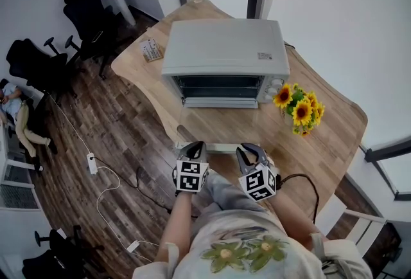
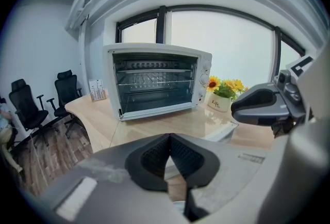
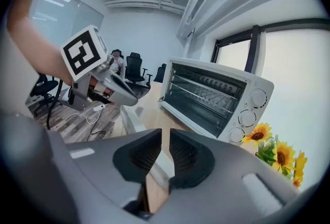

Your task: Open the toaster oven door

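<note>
Wooden surface (image 1: 135, 69) carrying white toaster oven (image 1: 221, 46) at centre back, racks showing through the front, door apparently not yet pulled down; approach step, both grippers well short of it. At near edge, left gripper (image 2: 169, 140) pitched down toward oven, jaws clenched on nothing; just beside it, right gripper (image 3: 165, 138) likewise pitched, jaws a narrow slit apart, empty. Next: reach forward, spread jaws, find the door's handle, not made out from here.

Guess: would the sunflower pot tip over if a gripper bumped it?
Probably yes: the sunflower pot looks small, with tall sunflowers above, so top-heavy. It likely slides easily too, since the wooden table looks smooth and glossy.
</note>
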A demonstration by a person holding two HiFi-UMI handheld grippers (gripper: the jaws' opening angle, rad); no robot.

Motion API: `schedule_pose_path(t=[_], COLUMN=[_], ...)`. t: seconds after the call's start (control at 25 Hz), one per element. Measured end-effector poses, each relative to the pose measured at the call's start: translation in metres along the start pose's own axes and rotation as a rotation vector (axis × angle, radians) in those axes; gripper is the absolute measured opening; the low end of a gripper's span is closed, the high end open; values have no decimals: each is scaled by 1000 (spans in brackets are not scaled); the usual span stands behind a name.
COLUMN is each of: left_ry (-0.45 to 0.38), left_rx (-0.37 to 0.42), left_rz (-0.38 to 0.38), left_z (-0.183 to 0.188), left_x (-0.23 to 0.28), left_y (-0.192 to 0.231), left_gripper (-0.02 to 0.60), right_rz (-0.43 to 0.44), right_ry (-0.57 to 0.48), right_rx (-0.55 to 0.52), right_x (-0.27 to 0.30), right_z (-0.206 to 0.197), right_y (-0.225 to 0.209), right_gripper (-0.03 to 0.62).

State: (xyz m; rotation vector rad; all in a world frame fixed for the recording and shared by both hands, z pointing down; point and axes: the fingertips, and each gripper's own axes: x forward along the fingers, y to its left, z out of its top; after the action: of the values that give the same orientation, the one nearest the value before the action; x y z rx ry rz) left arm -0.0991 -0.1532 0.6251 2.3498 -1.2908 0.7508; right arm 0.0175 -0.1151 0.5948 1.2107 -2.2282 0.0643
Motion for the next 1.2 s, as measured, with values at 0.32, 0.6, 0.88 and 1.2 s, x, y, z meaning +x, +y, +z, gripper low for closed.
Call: schedule_pose_path(t=[0.32,0.6,0.88,1.2], left_ry=[-111,-178,-230,-292], left_rx=[-34,-46,-38,-9], left_rz=[-30,-46,-45,-65], left_z=[36,57,75,97], left_x=[-24,-45,-63,-81], left_y=[-16,-29,-37,-47], left_gripper=[5,4,3,3], right_rz=[-13,-9,12,21], right_ry=[-98,-150,-196,-226], right_rx=[77,180,255,276], right_x=[-17,-33,-47,-56], right_z=[30,54,71,86], right_y=[-8,-18,-20,-20], right_gripper=[0,-2,-2,-2])
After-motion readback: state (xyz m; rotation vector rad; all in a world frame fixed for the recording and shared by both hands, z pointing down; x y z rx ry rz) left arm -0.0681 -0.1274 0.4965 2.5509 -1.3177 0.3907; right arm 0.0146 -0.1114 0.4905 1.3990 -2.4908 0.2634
